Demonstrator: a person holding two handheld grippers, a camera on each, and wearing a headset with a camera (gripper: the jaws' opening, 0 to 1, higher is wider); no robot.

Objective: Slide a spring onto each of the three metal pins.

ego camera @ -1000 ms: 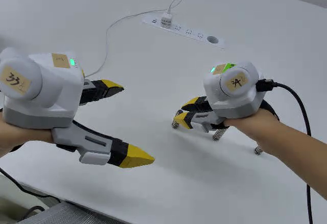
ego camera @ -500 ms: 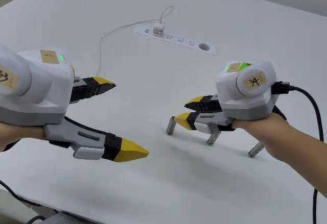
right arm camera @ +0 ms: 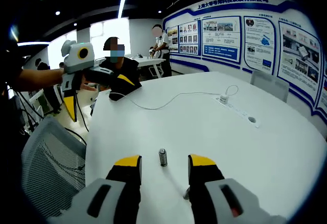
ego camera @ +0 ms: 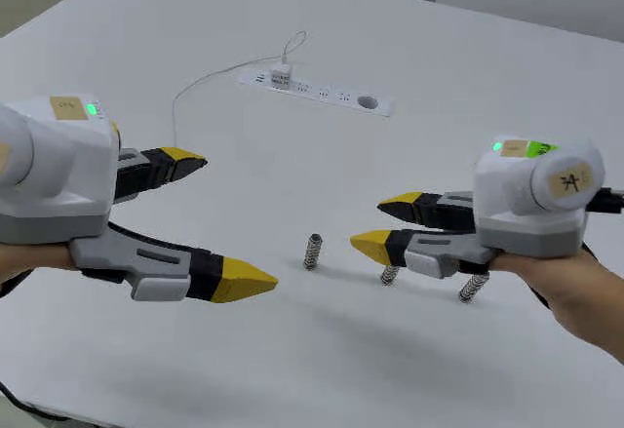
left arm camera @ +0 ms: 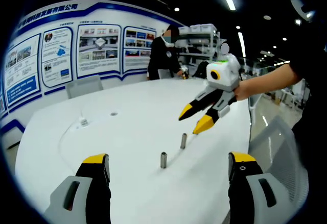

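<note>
Three short spring-wrapped pins stand upright in a row on the white table: left pin, middle pin, right pin. My right gripper hovers open just right of the left pin, over the middle one, with nothing in it. In the right gripper view the left pin stands just ahead of the right gripper, and a second pin is half hidden by a jaw. My left gripper is wide open and empty, well left of the row. The left gripper view shows two pins ahead.
A white power strip with a plugged charger and a looping cable lies at the back of the table. A grey chair stands off the table's edge. People stand beyond the table's far side.
My right gripper has drawn back to the right off the left pin, and its jaws have spread apart. The left gripper stays wide open. The head camera has shifted.
</note>
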